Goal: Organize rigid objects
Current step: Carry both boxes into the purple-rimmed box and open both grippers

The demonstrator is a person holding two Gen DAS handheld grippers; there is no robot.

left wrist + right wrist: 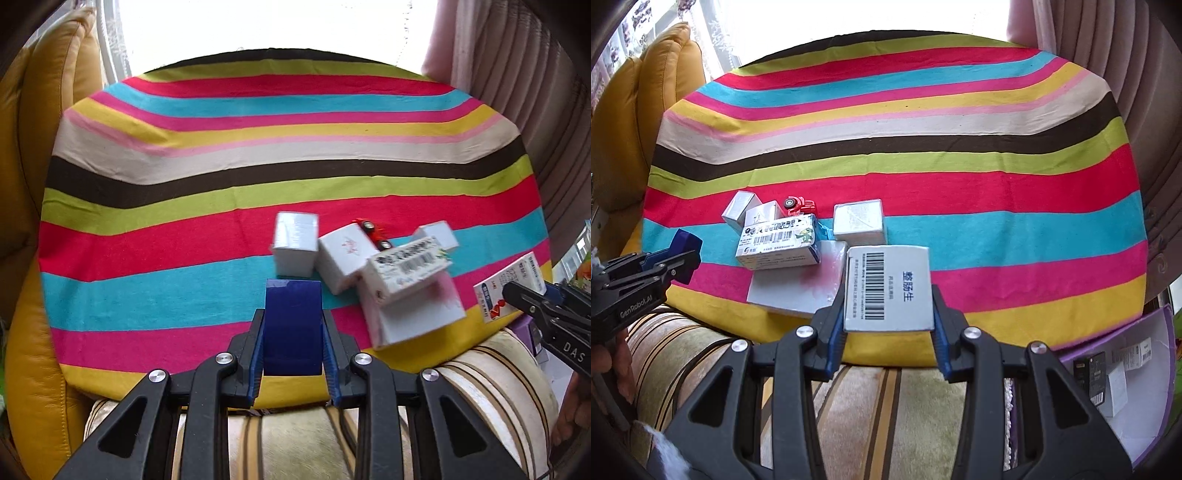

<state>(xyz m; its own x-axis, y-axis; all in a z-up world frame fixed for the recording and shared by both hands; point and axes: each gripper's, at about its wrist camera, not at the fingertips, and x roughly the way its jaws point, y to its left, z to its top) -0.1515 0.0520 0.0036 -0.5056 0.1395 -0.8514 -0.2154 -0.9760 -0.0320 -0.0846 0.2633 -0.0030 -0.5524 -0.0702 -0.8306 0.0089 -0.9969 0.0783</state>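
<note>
Boxes are what is being tidied here, and two of them are being held right now. The left gripper (pixel 293 332) is squeezing a dark blue box (pixel 293 325), low in the middle of the left wrist view. The right gripper (pixel 888 306) is pinching a white barcode box (pixel 888 288), low in the middle of the right wrist view.

The other boxes are sitting in a messy pile (pixel 369 266) on the striped cloth (pixel 221 184), right of middle in the left view. A little red toy car (pixel 371 230) is peeking out behind them. One long printed box (pixel 779 240) is lying on top of a flat white box (pixel 798 284).

What could go wrong? The blue box is looking shiny, so I think it could be slipping out if the hand tips. The white box is sitting just beside the pile, so a swing to the left could be knocking the top box off.

The blue box is pointing away from the gripper, up the frame, with its long side running that way. The white box is doing the same, its barcode running up and down the frame.

A purple tray (pixel 1160 424) with small boxes is waiting at the lower right.
</note>
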